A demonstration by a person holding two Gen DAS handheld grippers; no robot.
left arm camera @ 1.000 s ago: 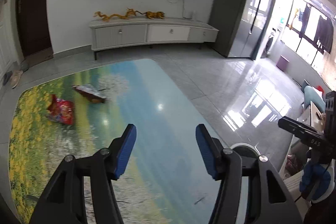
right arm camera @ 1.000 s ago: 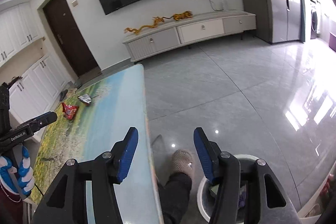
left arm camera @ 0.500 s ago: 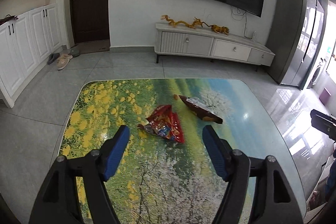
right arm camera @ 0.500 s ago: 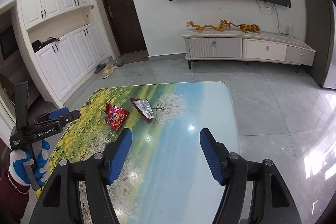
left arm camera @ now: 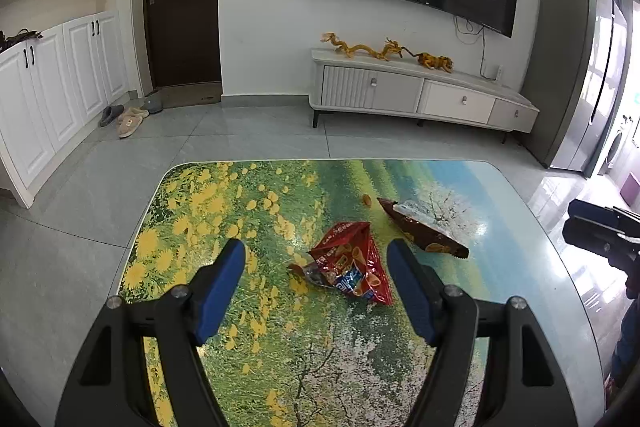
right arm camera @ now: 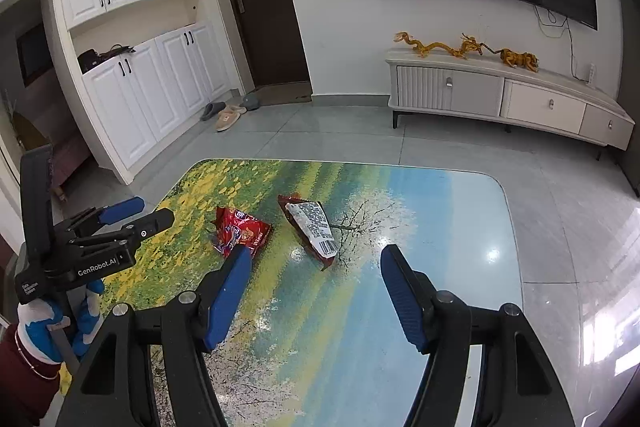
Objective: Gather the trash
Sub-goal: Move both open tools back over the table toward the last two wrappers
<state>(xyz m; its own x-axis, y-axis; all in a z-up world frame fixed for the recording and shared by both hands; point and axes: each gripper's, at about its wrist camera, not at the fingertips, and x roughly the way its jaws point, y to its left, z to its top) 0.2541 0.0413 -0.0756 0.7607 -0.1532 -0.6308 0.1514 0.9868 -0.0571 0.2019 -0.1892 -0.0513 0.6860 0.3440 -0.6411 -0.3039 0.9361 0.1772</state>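
Left gripper (left arm camera: 316, 259) spread wide, nothing between the pads; jaws just opened further. Right gripper (right arm camera: 314, 265) also spread and empty, jaws just opened too. Red snack bag (left arm camera: 352, 267) flat on the table (left arm camera: 520, 267), framed between the left fingers. Brown wrapper (right arm camera: 314, 231) just beside it at 2 o'clock, ahead of the right gripper. Small crumb (left arm camera: 367, 200) at 12 o'clock of the red bag. Risks, as a judgement: thin foil sliding on the glossy top under the pads, a pinch closing on air; open bag tipping and spilling more crumbs; both grippers meeting over neighbouring wrappers.
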